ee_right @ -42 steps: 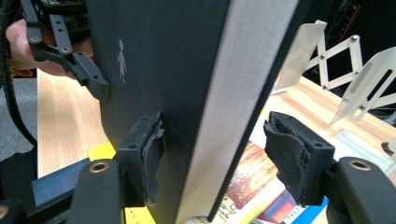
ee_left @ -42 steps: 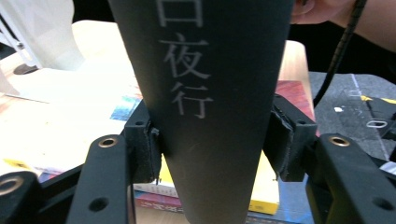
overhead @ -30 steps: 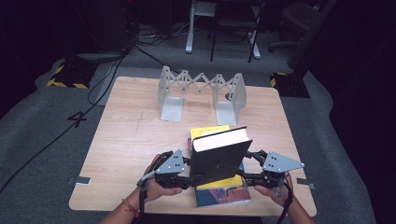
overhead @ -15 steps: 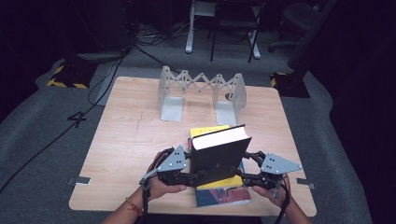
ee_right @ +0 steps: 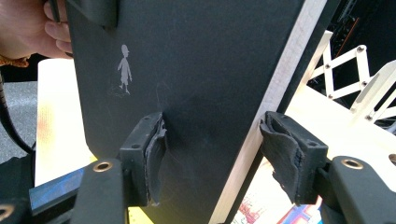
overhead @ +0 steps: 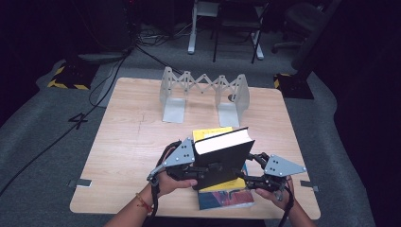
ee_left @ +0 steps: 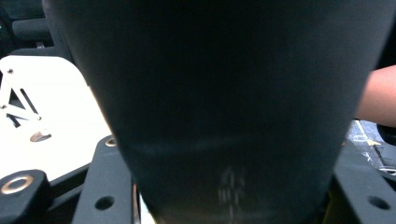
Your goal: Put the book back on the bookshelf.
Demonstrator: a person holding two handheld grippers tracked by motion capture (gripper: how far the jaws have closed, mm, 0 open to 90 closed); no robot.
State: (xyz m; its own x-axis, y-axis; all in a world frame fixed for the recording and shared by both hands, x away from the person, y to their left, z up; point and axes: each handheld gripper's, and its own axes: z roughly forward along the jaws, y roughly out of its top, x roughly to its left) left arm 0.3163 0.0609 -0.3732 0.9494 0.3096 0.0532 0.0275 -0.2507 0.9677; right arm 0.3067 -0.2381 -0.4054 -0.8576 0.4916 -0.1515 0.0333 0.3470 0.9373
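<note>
High view | thick black book (overhead: 222,158) (pale page edge), tilted | both hand-held grippers clamp it

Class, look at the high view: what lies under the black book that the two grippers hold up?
Under the black book a yellow book lies flat on the table, over a colourful book whose near edge shows. Their middles are covered, so nothing more can be told.

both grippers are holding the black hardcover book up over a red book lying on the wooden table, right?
Nearly. The book lying underneath is yellow, not red; the high view shows it. The rest holds: the left gripper and right gripper hold the black hardcover book up over it on the wooden table.
</note>
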